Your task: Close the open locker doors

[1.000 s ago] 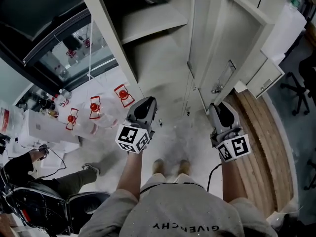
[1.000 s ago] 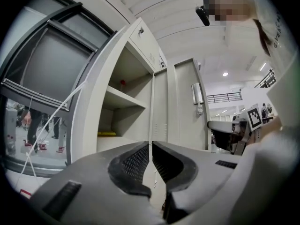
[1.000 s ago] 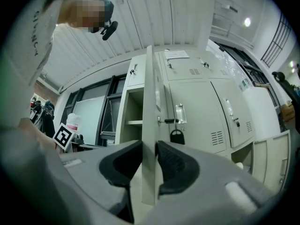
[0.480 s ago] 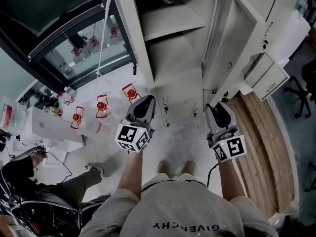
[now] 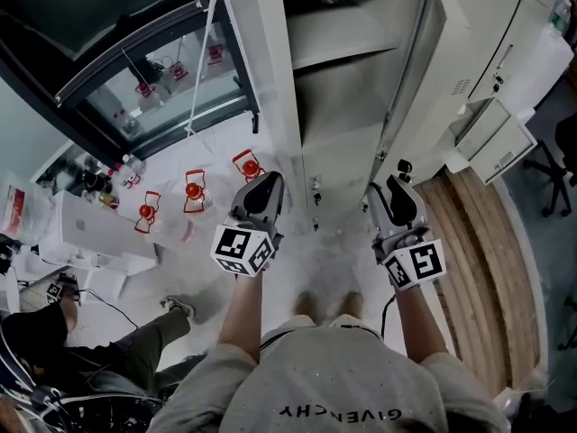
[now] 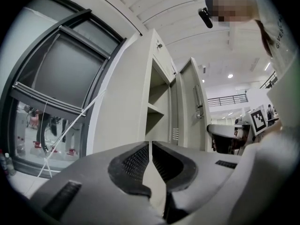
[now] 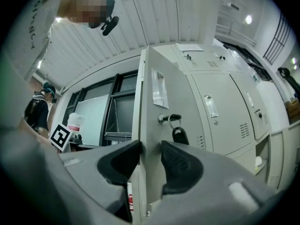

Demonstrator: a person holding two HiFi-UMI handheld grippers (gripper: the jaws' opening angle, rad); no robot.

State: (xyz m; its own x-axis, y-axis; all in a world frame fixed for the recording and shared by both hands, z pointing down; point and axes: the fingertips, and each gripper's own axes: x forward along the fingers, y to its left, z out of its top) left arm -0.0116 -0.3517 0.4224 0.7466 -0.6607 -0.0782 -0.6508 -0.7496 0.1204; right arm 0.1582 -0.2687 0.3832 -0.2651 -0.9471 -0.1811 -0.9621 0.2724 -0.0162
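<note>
Right fingers (image 7: 180,167): opening, locker door (image 7: 180,93) edge standing between them.
Left fingers (image 6: 133,165): hanging almost together, holding nothing.

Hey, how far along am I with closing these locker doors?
Done: the neighbouring lockers on the right look shut. In hand: the keyed door stands ajar, its edge inside the right claw, whose jaws are opening. The left claw is shut and empty. Left: swing that door closed over the shelf.
</note>
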